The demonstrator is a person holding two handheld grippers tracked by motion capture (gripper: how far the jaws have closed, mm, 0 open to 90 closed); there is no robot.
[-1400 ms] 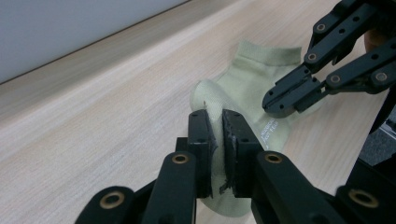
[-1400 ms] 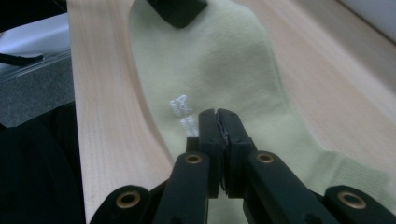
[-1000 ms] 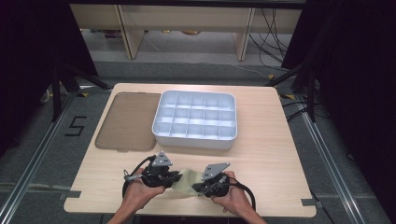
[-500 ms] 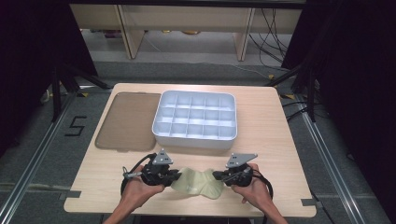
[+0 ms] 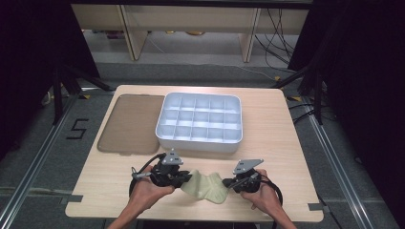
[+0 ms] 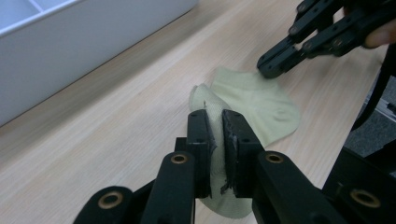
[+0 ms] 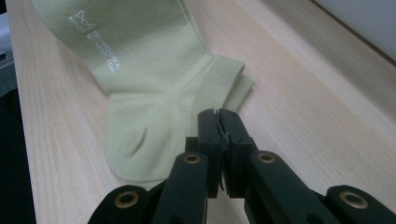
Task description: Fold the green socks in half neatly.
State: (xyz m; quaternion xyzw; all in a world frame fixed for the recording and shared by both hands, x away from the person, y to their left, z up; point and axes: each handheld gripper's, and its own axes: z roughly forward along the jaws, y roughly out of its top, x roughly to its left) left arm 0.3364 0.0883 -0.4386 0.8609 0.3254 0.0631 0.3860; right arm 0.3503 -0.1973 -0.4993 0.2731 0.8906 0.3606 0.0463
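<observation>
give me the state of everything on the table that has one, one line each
sock: pale green, lying on the table, partly bunched at its left end
left gripper: shut on the sock's end
right gripper: shut, jaws at the sock's cuff edge; whether it pinches fabric is unclear
divided tray: white, uncovered, compartments empty
lid: brown, lying flat on the table left of the tray

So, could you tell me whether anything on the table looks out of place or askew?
Only the pale green sock: it lies crumpled near the table's front edge, one end pinched in the left gripper. The divided tray and brown lid sit square.
</observation>
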